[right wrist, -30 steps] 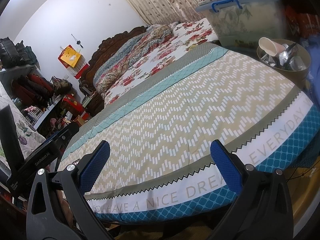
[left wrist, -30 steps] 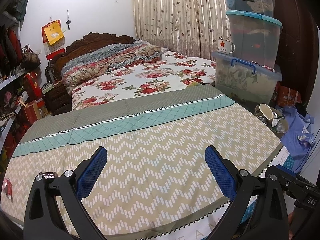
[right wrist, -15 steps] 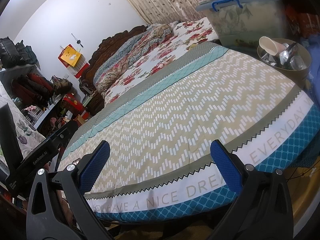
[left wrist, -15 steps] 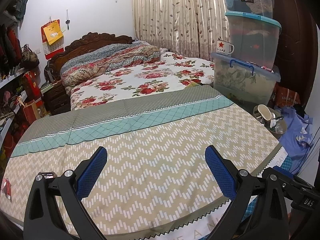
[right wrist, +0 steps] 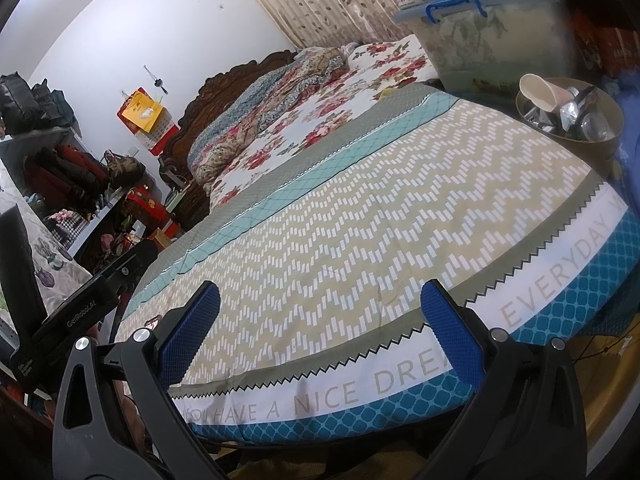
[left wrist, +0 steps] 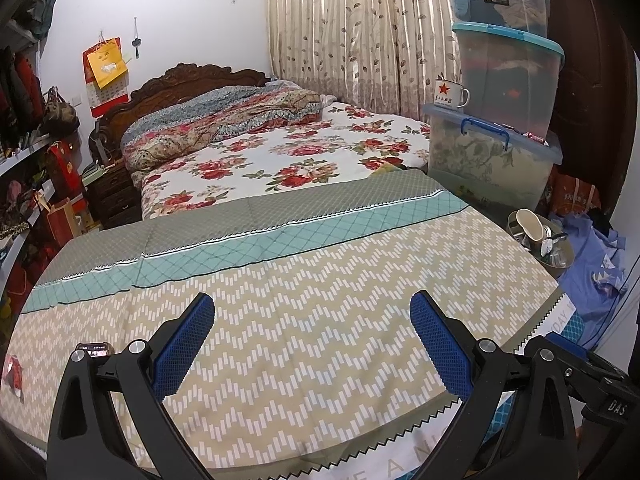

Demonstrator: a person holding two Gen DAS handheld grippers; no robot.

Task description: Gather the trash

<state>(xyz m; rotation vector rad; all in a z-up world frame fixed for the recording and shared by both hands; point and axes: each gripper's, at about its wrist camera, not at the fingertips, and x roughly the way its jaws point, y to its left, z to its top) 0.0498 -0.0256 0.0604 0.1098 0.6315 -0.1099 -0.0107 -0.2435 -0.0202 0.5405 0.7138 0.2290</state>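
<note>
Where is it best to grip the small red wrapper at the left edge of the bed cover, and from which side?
From above with the open left gripper, a finger on each side of the red wrapper, pinching its crumpled middle. It lies low on the bed cover, so a sideways approach might snag cloth.

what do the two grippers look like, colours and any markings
Both the left gripper and the right gripper have black plastic A-shaped arms with silver screws and blue mesh-textured pads. The right wrist view shows white "GenRobot.AI" lettering on the other gripper's black body.
</note>
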